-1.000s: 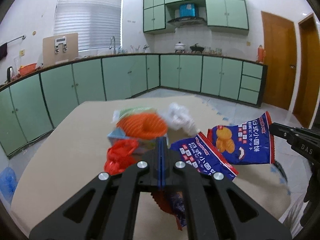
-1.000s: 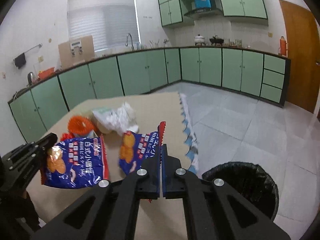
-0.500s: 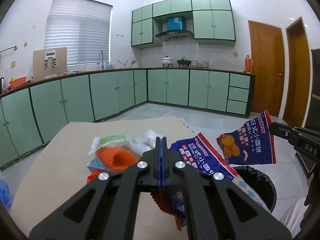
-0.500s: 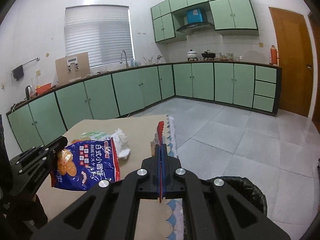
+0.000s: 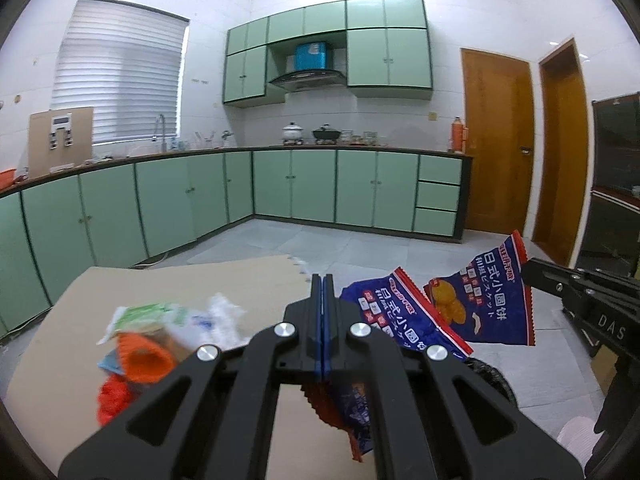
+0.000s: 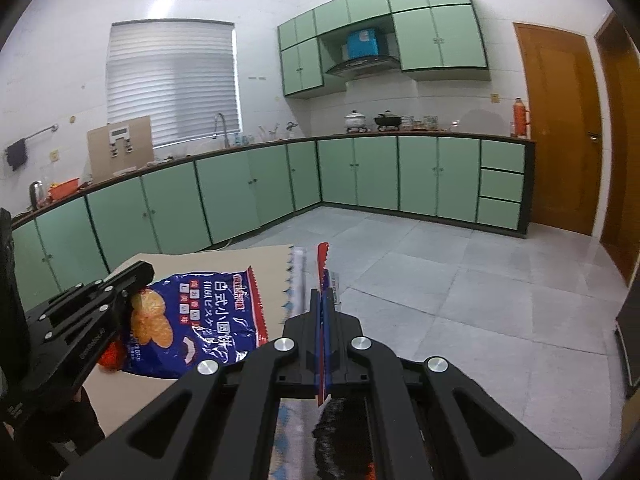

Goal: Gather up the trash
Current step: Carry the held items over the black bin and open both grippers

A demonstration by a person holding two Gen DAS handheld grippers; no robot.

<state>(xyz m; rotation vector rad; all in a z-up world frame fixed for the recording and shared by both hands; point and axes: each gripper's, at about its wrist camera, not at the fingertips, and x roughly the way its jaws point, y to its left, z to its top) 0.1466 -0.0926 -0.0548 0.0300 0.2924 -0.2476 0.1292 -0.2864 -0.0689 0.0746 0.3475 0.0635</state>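
Observation:
My left gripper (image 5: 322, 280) is shut on a blue and red snack bag (image 5: 394, 312) and holds it in the air; this bag also shows in the right wrist view (image 6: 192, 320). My right gripper (image 6: 323, 294) is shut on a second blue and red snack bag, seen edge-on (image 6: 322, 264) and flat in the left wrist view (image 5: 488, 300). A black trash bin (image 5: 490, 376) sits on the floor below both bags; its rim shows under my right gripper (image 6: 344, 428).
A beige table (image 5: 192, 284) holds a pile of trash: an orange cup (image 5: 144, 358), a red bag (image 5: 114, 398), white crumpled plastic (image 5: 224, 320) and green packaging (image 5: 140, 314). Green cabinets line the far walls. Grey tiled floor lies to the right.
Both grippers have lifted their bags and moved right, off the table toward the bin. The trash pile has slid to the lower left of the left wrist view.

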